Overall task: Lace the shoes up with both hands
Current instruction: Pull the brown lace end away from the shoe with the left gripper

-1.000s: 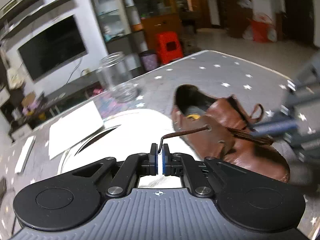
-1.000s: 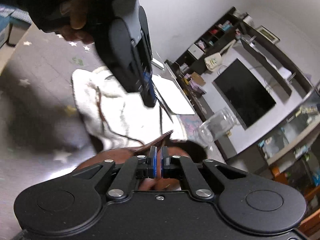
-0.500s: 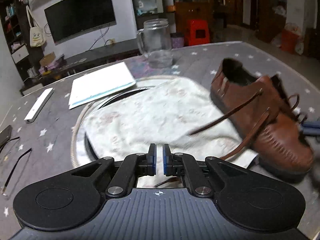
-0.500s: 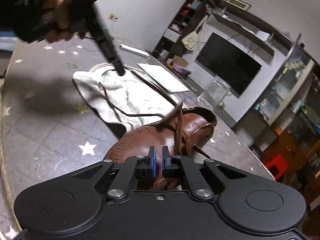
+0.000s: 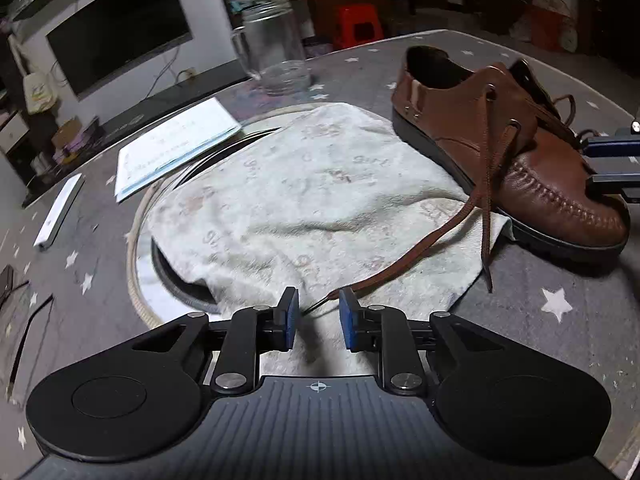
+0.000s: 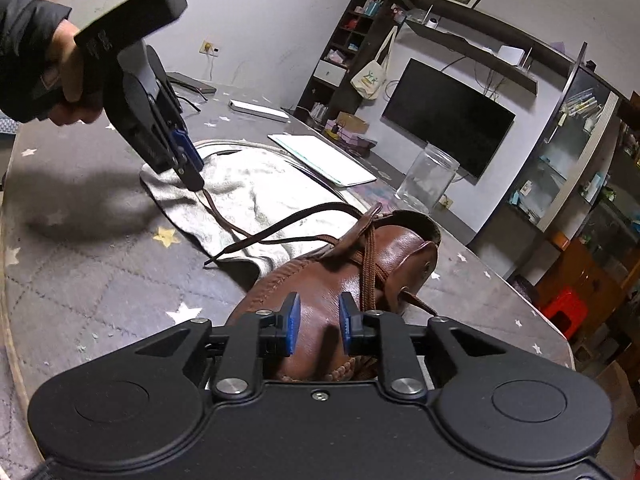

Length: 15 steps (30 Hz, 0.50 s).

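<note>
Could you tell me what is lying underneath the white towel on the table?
Under the white towel a round inset in the table shows: its pale ring and a dark gap at the towel's edge. The rest of the inset is covered and cannot be seen.

A home living room: black flat-screen television (image 6: 448, 114) on the far wall, dark open shelving (image 6: 340, 52) to its left, red plastic stool (image 5: 358, 24), grey star-patterned table (image 6: 92, 248).

Your shoe (image 5: 516, 152) stands on the table (image 5: 560, 340), right of the towel (image 5: 304, 200), its sole edge on the towel's corner. Behind the towel you have the glass jar (image 5: 276, 48); left of the jar lies the paper (image 5: 176, 148). One lace (image 5: 420, 248) trails across the towel toward your left gripper (image 5: 318, 314).
</note>
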Tool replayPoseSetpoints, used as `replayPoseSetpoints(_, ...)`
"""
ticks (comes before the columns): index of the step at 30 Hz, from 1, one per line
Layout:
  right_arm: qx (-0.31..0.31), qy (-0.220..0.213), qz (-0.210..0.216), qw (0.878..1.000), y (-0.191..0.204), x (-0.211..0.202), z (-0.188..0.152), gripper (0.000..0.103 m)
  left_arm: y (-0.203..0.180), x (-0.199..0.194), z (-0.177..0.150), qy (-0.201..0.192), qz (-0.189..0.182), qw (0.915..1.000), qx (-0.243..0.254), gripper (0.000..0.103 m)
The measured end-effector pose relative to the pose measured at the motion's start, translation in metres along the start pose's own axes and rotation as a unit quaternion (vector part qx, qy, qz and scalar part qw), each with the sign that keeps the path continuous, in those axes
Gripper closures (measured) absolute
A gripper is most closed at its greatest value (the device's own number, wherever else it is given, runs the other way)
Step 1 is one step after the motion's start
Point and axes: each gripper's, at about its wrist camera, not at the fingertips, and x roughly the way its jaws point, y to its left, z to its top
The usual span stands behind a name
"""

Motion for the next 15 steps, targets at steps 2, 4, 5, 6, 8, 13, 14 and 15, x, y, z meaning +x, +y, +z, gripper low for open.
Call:
replayPoseSetpoints(2,0.002,0.0,0.0,1.0,0.0,0.0,0.0,0.079,-0.003,0.002,0.001,0.003,-0.007,0.9997,0.023,0.077)
replayPoseSetpoints(4,0.005,-0.001,-0.001,1.0,0.0,-0.001,0.0,0.078,-0.009,0.006,0.002,0.01,-0.003,0.9982,0.058,0.076)
replayPoseSetpoints(5,0.007,-0.001,-0.001,1.0,-0.001,-0.001,0.0,0.076,-0.009,0.007,0.002,0.011,-0.002,0.998,0.063,0.076)
replayPoseSetpoints(6,0.009,-0.001,-0.001,1.0,-0.001,-0.002,0.0,0.076,-0.011,0.009,0.002,0.015,-0.002,0.9969,0.078,0.076)
replayPoseSetpoints(8,0.012,-0.002,-0.001,1.0,-0.002,-0.002,0.0,0.075,-0.013,0.012,0.004,0.02,-0.004,0.9949,0.098,0.077)
replayPoseSetpoints(13,0.015,-0.002,-0.001,1.0,-0.002,-0.002,0.0,0.075,-0.011,0.018,0.01,0.034,-0.025,0.9919,0.12,0.09)
replayPoseSetpoints(14,0.016,-0.002,0.0,1.0,-0.002,-0.002,0.0,0.075,-0.011,0.019,0.011,0.035,-0.027,0.9916,0.121,0.091)
replayPoseSetpoints(15,0.017,-0.002,0.0,1.0,-0.002,-0.002,-0.001,0.075,-0.012,0.02,0.011,0.035,-0.029,0.9912,0.124,0.096)
